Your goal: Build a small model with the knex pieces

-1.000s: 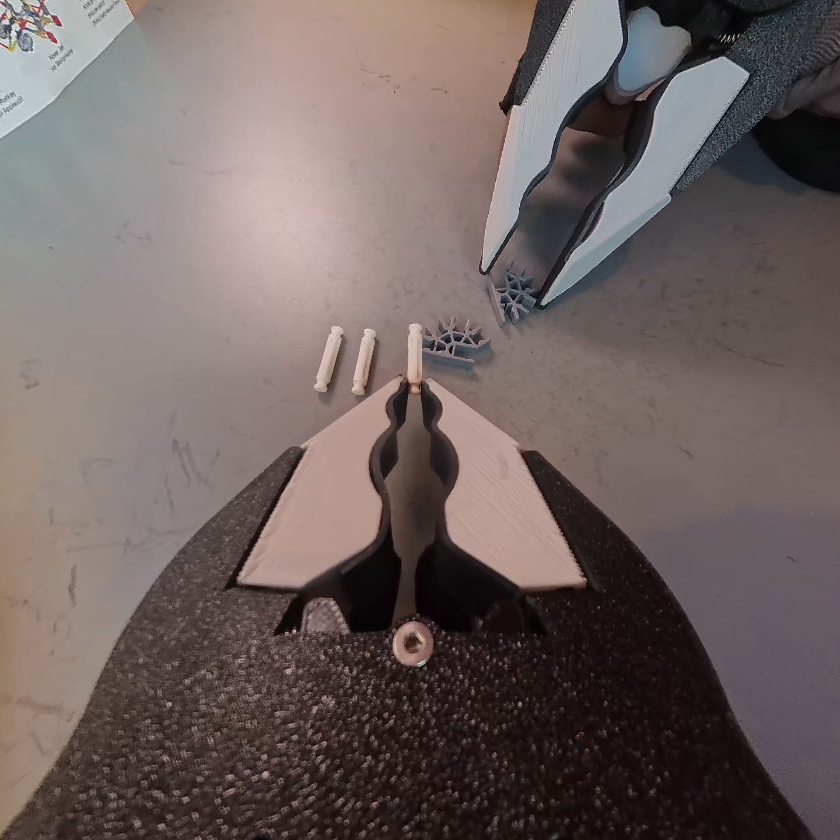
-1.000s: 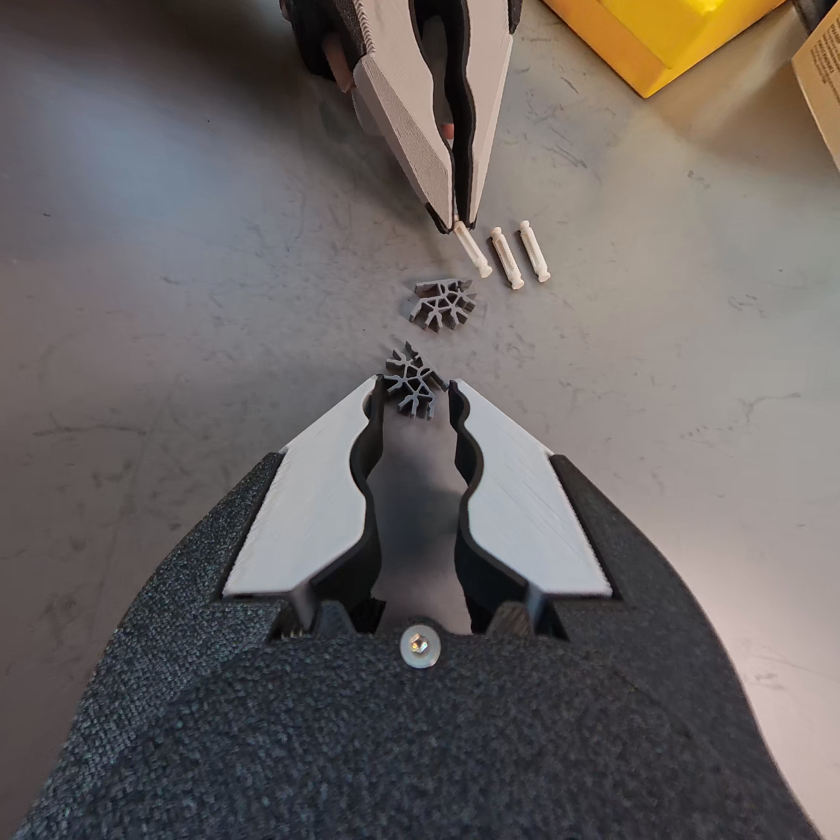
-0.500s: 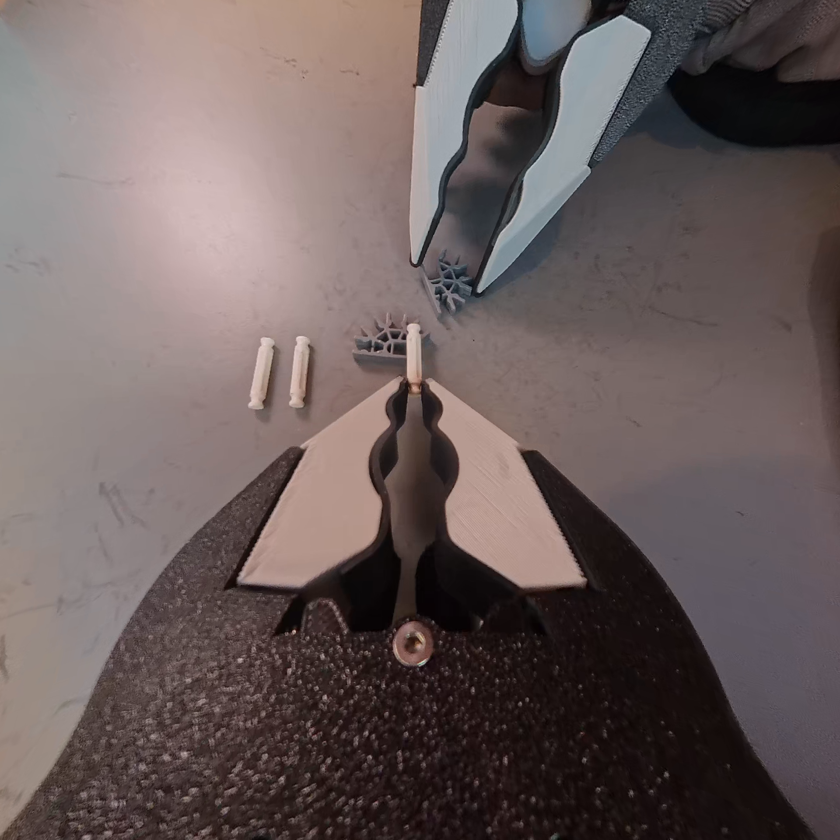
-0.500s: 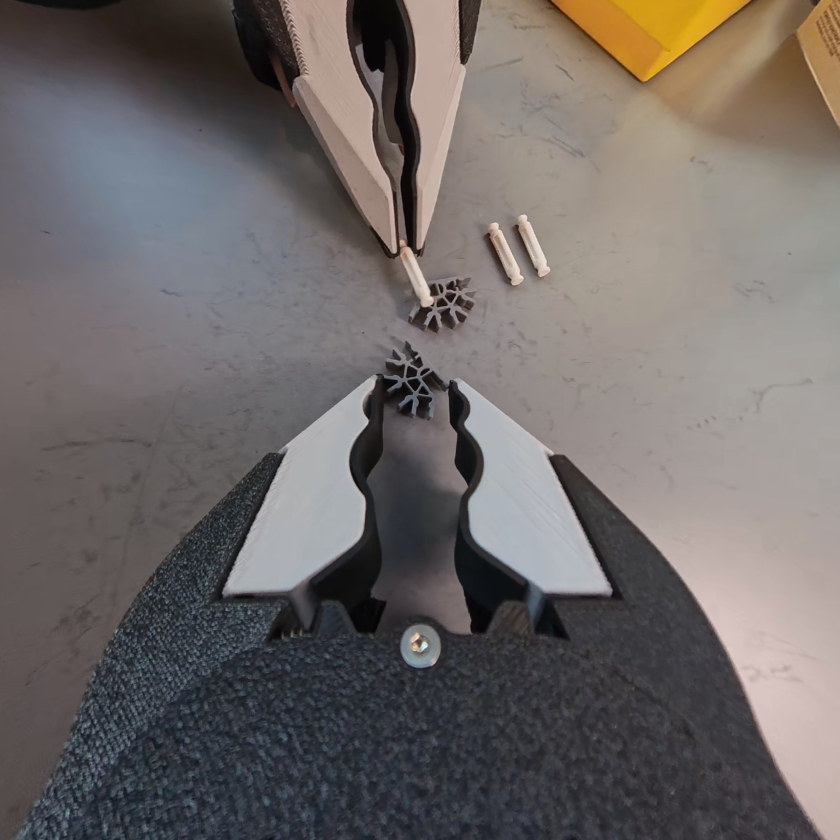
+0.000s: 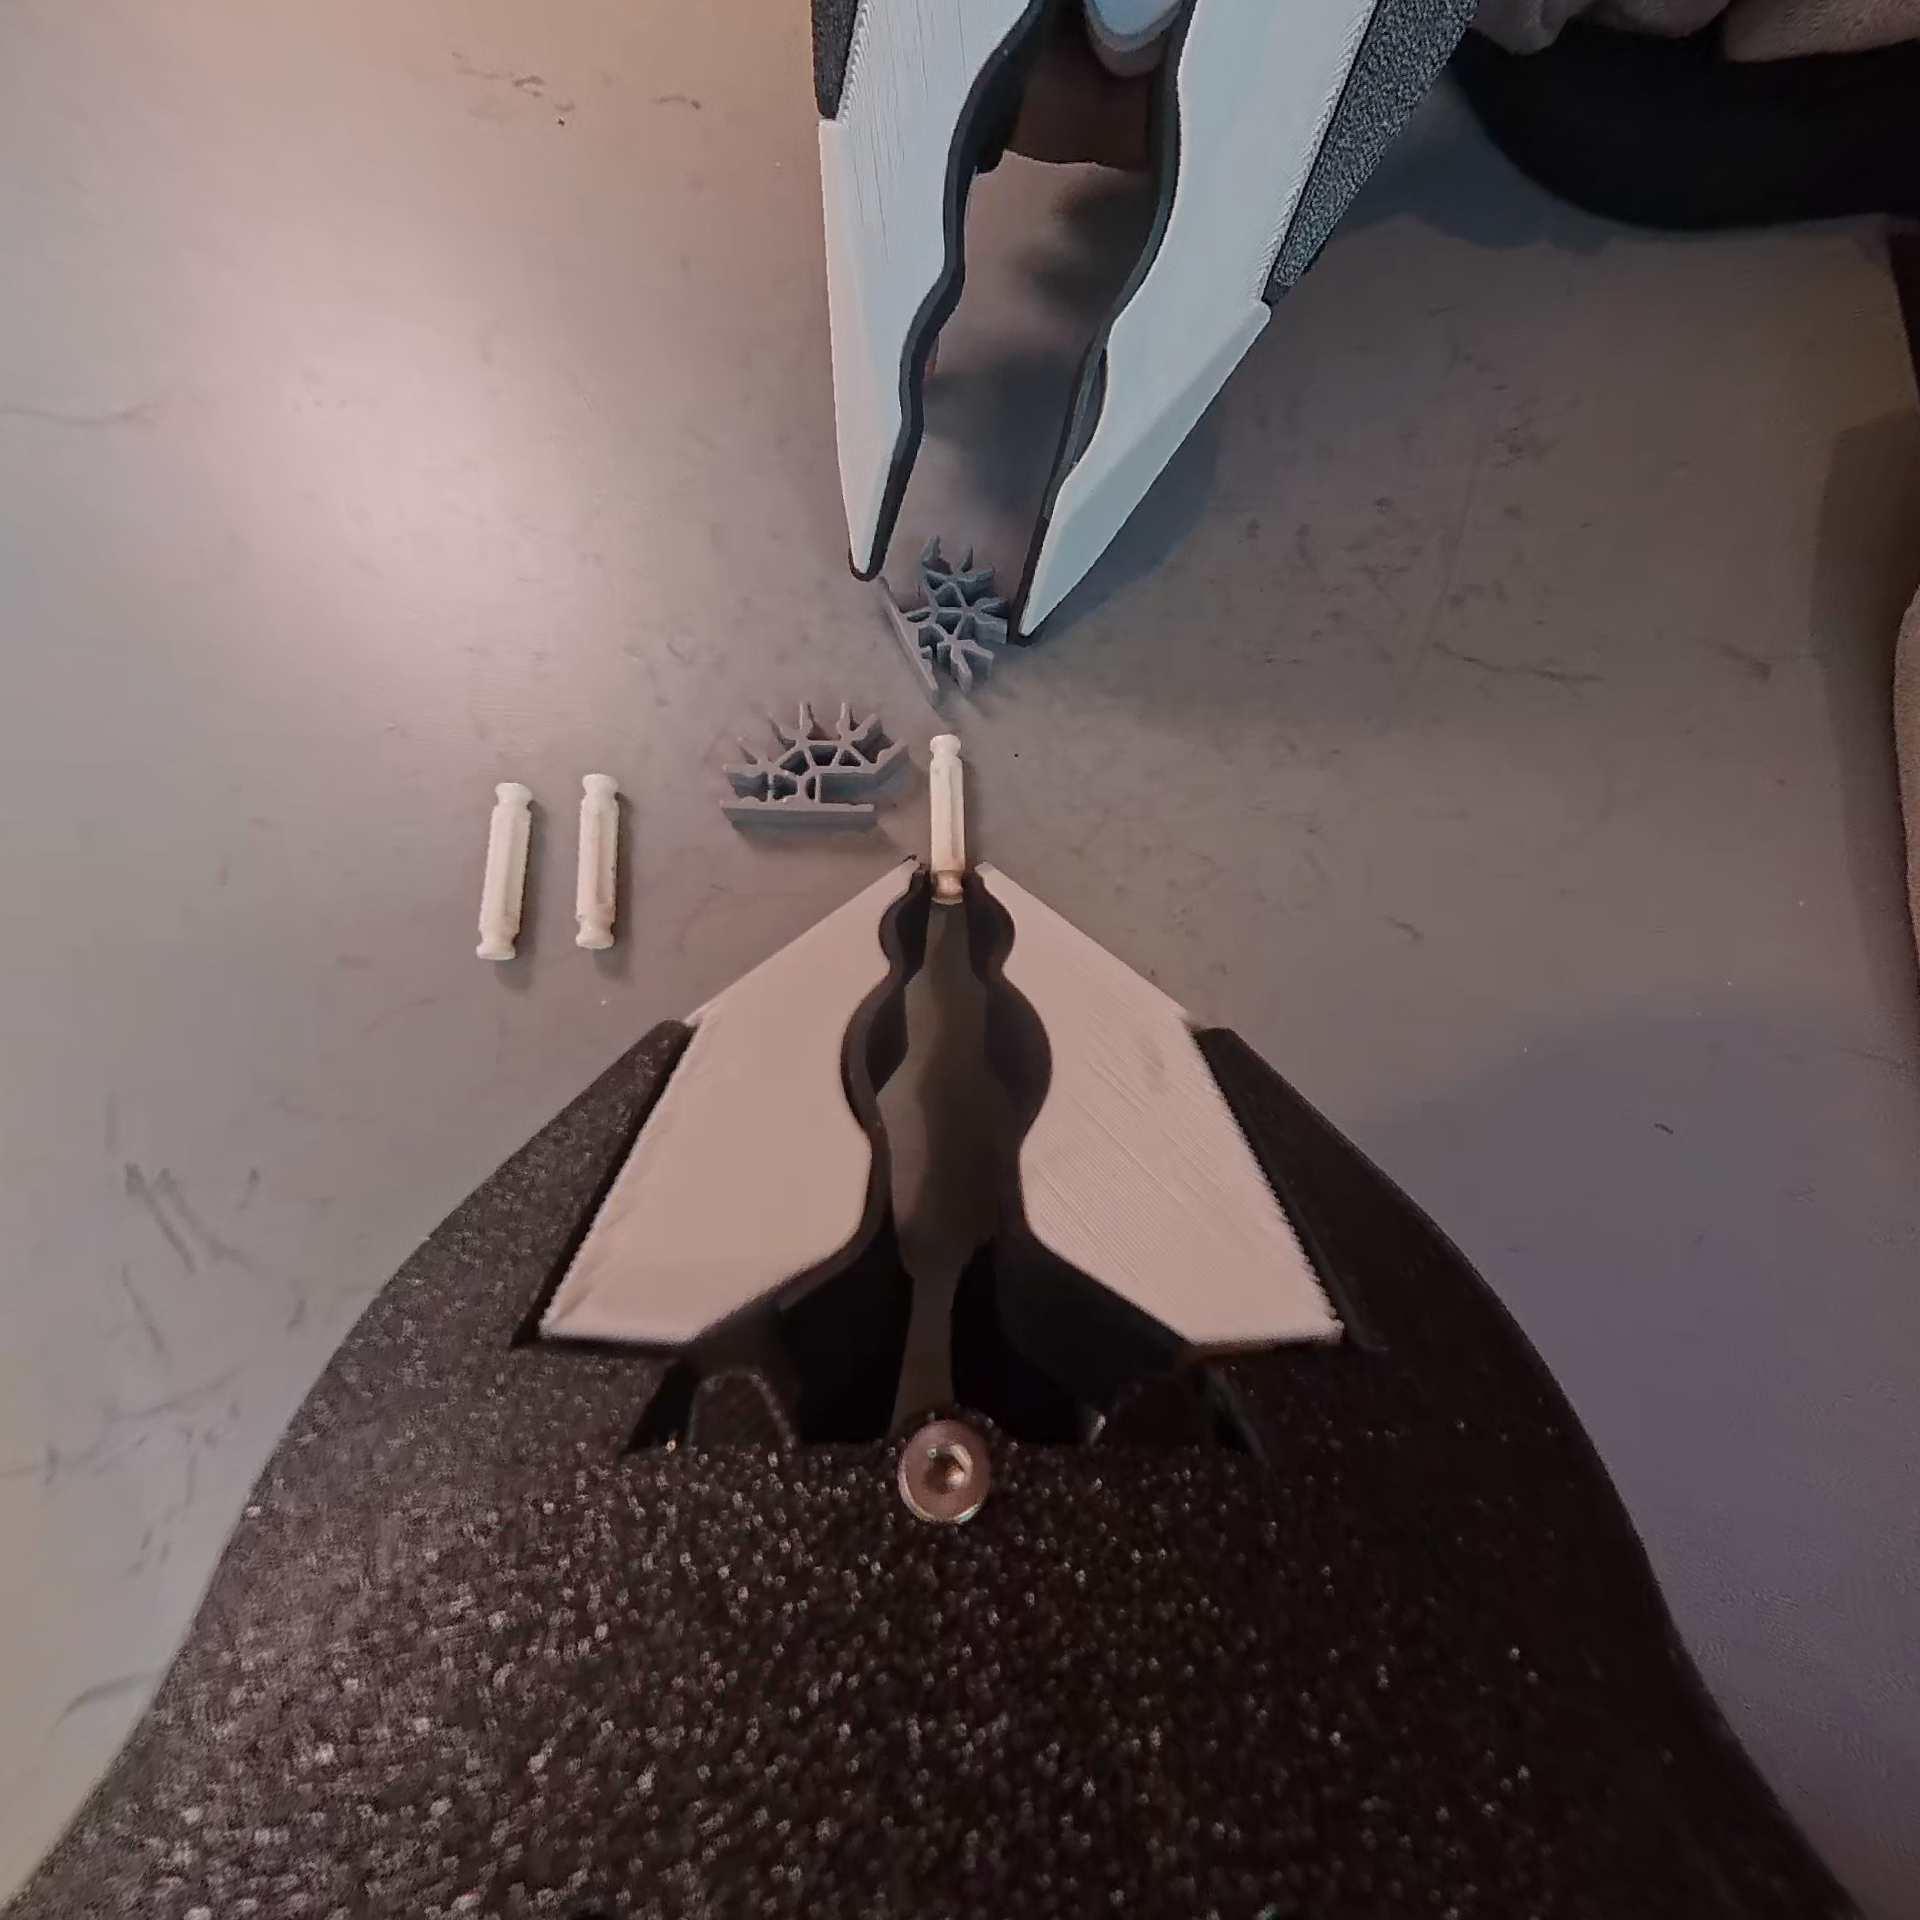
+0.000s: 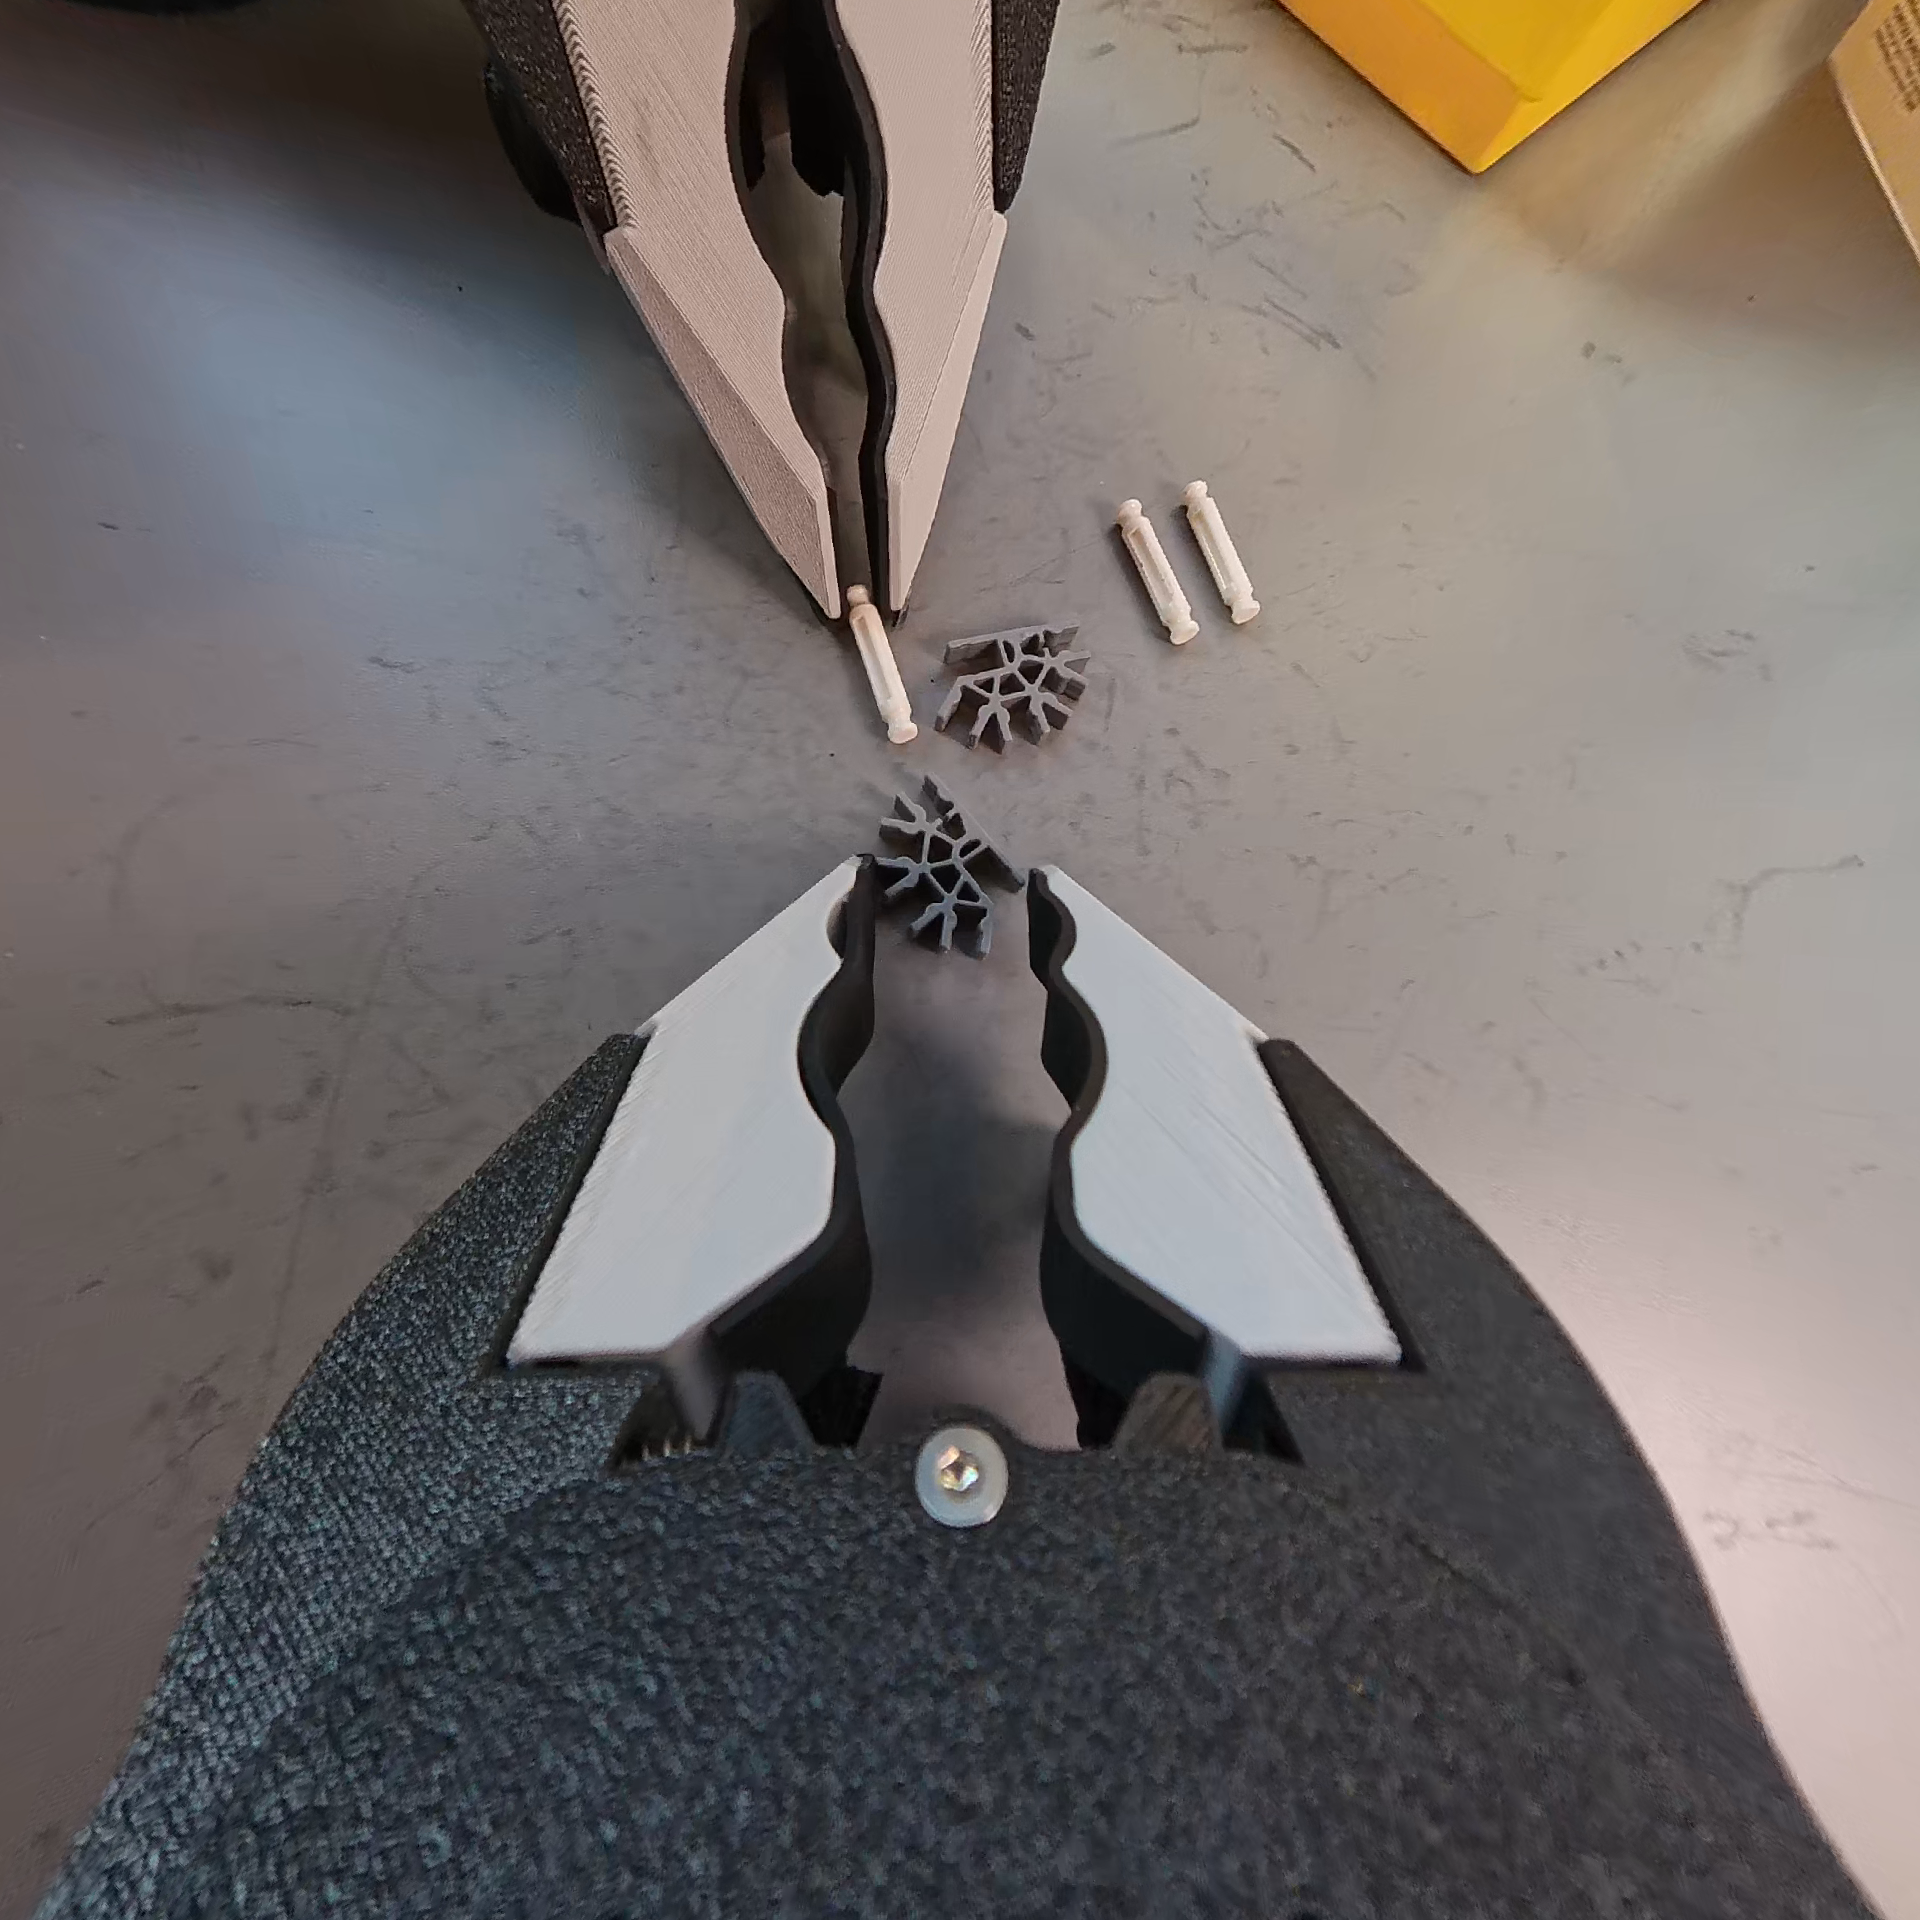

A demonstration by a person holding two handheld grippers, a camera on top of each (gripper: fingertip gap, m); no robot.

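The left tongs (image 5: 943, 885) are pressed together on one end of a short white rod (image 5: 945, 805); most of the rod projects forward past the tips, just above the grey tabletop (image 5: 312, 416). In the right wrist view the same rod (image 6: 880, 675) is seen pinched only at its very end. The right tongs (image 6: 943, 896) are spread, with a grey snowflake-shaped connector (image 6: 940, 883) standing tilted between the tips; whether either tip is touching it cannot be told. In the left wrist view this connector (image 5: 951, 634) is seen propped on edge between the tips of the right tongs (image 5: 940, 613).

A second grey connector (image 5: 816, 795) lies flat just beside the held rod, on its left. Two further white rods (image 5: 551, 883) lie side by side on the tabletop, well to the left of it. A yellow box (image 6: 1496, 73) is seen at the far edge in the right wrist view.

Risks, as judged from this position:

- The rod is held by a short length only. A side load at its free end is likely to pivot it in the grip or pull it out.
- The tilted connector is not seen to be clamped. It may be tipped flat or pushed away if it is struck by the rod or by one tip closing first.
- The flat connector lies close to the rod's free end and may be displaced by a small sideways drift.
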